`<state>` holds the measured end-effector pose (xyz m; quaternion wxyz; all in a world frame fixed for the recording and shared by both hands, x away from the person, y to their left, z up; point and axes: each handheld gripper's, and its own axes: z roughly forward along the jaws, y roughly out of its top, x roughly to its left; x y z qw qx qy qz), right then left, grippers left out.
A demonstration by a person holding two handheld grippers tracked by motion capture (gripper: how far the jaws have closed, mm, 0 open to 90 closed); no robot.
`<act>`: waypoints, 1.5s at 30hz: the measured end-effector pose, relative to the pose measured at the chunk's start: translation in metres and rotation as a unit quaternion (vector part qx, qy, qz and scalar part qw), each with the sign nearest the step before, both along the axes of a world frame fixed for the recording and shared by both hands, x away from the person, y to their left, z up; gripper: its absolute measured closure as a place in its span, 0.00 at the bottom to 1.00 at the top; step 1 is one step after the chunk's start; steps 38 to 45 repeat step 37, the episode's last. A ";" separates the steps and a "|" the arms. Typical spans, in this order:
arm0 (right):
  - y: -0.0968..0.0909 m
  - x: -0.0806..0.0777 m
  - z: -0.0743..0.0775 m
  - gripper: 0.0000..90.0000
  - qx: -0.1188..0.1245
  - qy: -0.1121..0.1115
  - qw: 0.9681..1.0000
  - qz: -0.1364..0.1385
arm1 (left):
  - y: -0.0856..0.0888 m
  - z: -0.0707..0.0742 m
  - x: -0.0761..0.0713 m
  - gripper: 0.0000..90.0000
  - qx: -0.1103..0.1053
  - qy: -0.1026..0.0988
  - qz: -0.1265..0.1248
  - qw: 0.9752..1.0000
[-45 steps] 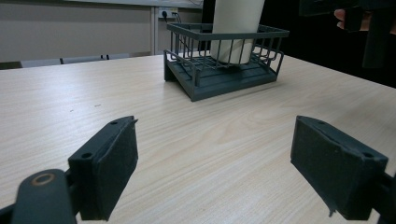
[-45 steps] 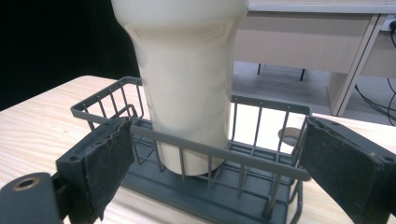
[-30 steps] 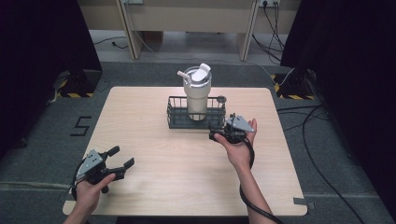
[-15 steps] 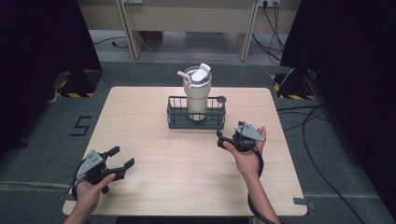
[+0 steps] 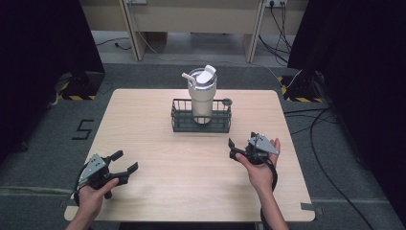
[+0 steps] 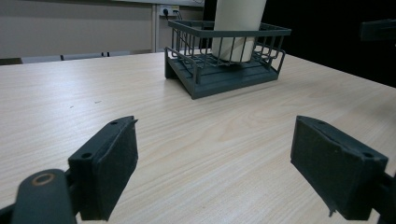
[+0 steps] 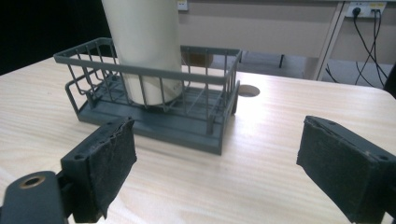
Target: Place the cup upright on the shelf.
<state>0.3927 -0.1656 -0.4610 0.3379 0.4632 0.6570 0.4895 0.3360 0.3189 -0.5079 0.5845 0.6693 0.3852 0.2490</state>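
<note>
Going L to R: left gripper (image 5: pixel 125 163) sits near the front-left corner of the table (image 5: pixel 143 120), jaws spread wide, holding nothing. Mid-table, toward the far edge, the cream tumbler (image 5: pixel 201 96) w/ flip lid stands upright inside the dark wire basket (image 5: pixel 201 123). Right gripper (image 5: pixel 234 149) hovers just front-right of the basket, jaws also wide apart, empty, aimed at it. Imo the tumbler-in-basket part looks done; nothing obvious left, tbh.

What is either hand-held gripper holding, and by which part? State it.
Nothing is held. The left hand-held gripper and the right hand-held gripper both stand open over bare table, apart from the tumbler in its wire basket.
</note>
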 end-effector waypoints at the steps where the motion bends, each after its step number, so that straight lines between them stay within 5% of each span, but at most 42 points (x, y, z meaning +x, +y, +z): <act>1: -0.001 -0.002 -0.001 0.13 0.001 0.002 1.000 -0.001 | 0.000 0.000 0.000 0.16 0.000 0.000 0.000 1.000; 26: -0.031 -0.039 -0.025 0.14 0.001 0.010 1.000 -0.025 | 0.000 -0.001 0.000 0.16 0.001 0.002 0.002 1.000; 45: -0.031 -0.043 -0.027 0.14 0.010 0.011 1.000 -0.021 | 0.000 0.000 0.000 0.16 0.002 0.000 0.002 1.000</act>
